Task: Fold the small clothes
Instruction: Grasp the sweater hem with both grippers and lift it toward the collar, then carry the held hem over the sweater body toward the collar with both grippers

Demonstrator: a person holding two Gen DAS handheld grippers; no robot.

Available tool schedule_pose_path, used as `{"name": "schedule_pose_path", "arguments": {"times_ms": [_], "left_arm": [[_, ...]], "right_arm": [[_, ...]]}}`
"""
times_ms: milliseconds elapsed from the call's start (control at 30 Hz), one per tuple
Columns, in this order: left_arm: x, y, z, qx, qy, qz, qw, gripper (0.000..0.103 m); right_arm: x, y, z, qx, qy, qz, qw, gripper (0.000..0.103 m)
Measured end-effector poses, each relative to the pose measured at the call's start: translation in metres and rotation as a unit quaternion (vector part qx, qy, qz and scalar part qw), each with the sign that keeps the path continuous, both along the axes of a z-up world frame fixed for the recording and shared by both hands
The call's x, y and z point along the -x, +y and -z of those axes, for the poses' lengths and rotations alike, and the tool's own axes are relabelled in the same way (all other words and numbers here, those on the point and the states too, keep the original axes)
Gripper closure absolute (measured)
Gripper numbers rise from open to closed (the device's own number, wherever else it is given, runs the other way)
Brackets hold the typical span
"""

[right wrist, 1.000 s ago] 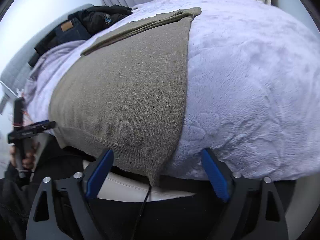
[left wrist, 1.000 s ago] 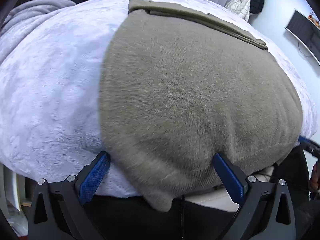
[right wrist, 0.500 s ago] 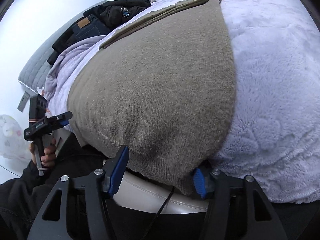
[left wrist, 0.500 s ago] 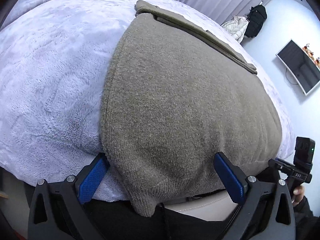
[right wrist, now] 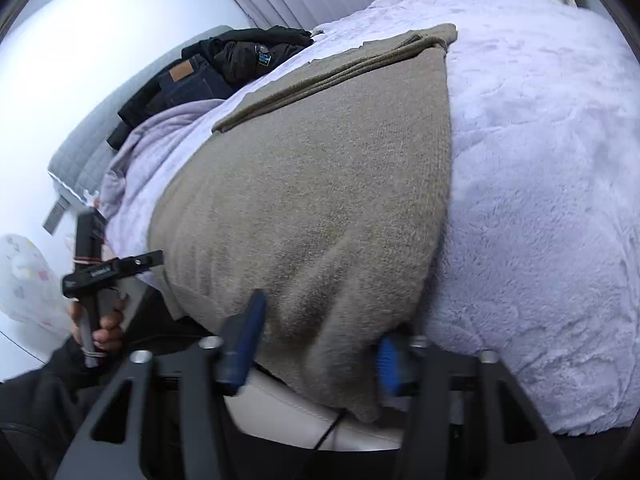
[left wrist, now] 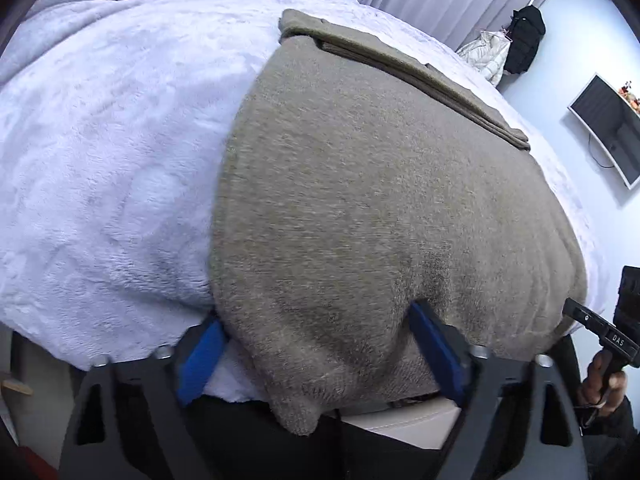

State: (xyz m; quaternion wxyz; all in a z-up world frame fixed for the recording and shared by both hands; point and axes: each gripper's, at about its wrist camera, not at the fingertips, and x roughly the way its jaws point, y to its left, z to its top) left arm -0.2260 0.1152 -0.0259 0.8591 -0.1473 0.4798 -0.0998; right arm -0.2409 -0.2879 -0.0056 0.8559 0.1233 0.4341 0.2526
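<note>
An olive-brown knit garment (left wrist: 380, 208) lies flat on a bed covered with a white fleece blanket (left wrist: 108, 160), its far end folded into a band. My left gripper (left wrist: 320, 344) straddles the garment's near left corner, blue pads partly closed around the bunched fabric, with a gap still between them. In the right wrist view the same garment (right wrist: 320, 208) fills the middle. My right gripper (right wrist: 316, 344) straddles its near right corner, jaws closed in on the bunched fabric.
Dark clothes and jeans (right wrist: 208, 68) are piled at the head of the bed. A wall-mounted TV (left wrist: 608, 128) and hanging jackets (left wrist: 520, 40) are beyond the bed. The bed's near edge and a cable (right wrist: 332, 428) lie below the grippers.
Both grippers moved forward onto the garment's near corners and their jaws narrowed around the fabric, the right more than the left. The fabric bunches between the pads.
</note>
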Motion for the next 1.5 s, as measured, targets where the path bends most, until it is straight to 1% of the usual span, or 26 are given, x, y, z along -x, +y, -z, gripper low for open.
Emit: {"name": "schedule_pose_path", "arguments": {"times_ms": [33,67,133,200,267,300,333,367,433,500,600,700,767,900,967,1067,1200,1400,1500], "left_arm": [[0.001,0.004,0.000,0.005,-0.001,-0.004,1.0000,0.029],[0.001,0.008,0.001,0.013,0.000,-0.006,0.9999,0.030],[0.000,0.012,0.003,0.021,0.000,-0.008,0.9997,0.030],[0.001,0.010,0.003,0.009,-0.002,-0.008,0.9999,0.030],[0.003,0.005,-0.002,-0.011,-0.007,-0.005,0.9999,0.047],[0.004,0.002,-0.006,-0.014,-0.011,0.004,0.9998,0.069],[0.007,0.003,-0.009,-0.004,-0.016,0.020,0.9997,0.090],[0.008,0.004,-0.012,-0.002,-0.019,0.025,0.9995,0.090],[0.009,0.002,-0.014,-0.010,-0.026,0.031,0.9991,0.090],[0.008,0.001,-0.012,-0.010,-0.026,0.030,0.9992,0.090],[0.007,0.000,-0.011,-0.007,-0.029,0.030,0.9991,0.090],[0.009,0.003,-0.018,-0.002,-0.032,0.030,0.9990,0.091],[0.012,0.005,-0.028,-0.001,-0.047,0.034,0.9983,0.091],[0.013,0.011,-0.052,0.014,-0.075,0.030,0.9966,0.091],[0.010,0.014,-0.067,0.026,-0.095,0.030,0.9947,0.091],[0.000,0.010,-0.092,0.024,-0.120,0.035,0.9918,0.091],[-0.023,0.002,-0.124,0.021,-0.141,0.040,0.9889,0.091],[-0.058,0.008,-0.163,0.050,-0.167,0.022,0.9844,0.091],[-0.086,0.009,-0.175,0.059,-0.170,0.012,0.9835,0.091]], "right_arm": [[0.001,-0.002,-0.002,0.000,-0.001,-0.002,1.000,0.087],[0.002,-0.004,-0.002,-0.009,0.002,-0.003,1.000,0.087],[0.001,-0.005,-0.002,-0.008,0.001,0.001,1.000,0.087],[-0.002,-0.003,0.001,0.006,0.001,0.006,1.000,0.087],[-0.002,0.001,0.002,0.006,-0.001,0.009,1.000,0.087],[-0.001,0.001,0.000,0.010,-0.002,0.007,1.000,0.089],[0.002,0.004,-0.004,0.012,-0.004,0.003,1.000,0.090],[0.006,0.004,-0.009,0.014,-0.010,-0.001,1.000,0.090],[0.011,0.005,-0.015,0.024,-0.021,-0.007,0.999,0.090],[0.009,0.004,-0.012,0.039,-0.016,-0.004,0.999,0.090],[0.005,0.000,-0.005,0.024,0.000,0.006,1.000,0.090],[0.009,0.004,-0.009,0.036,-0.013,0.001,0.999,0.092],[0.013,0.006,-0.022,0.031,-0.032,-0.006,0.999,0.092],[0.014,0.000,-0.045,-0.004,-0.055,-0.005,0.998,0.093],[0.012,-0.003,-0.056,-0.021,-0.064,-0.004,0.998,0.093],[0.005,-0.006,-0.073,-0.032,-0.078,-0.006,0.996,0.093],[-0.012,-0.013,-0.104,-0.044,-0.106,0.004,0.993,0.093],[-0.044,-0.026,-0.145,-0.097,-0.127,0.021,0.987,0.093],[-0.069,-0.027,-0.160,-0.119,-0.131,0.026,0.984,0.093]]}}
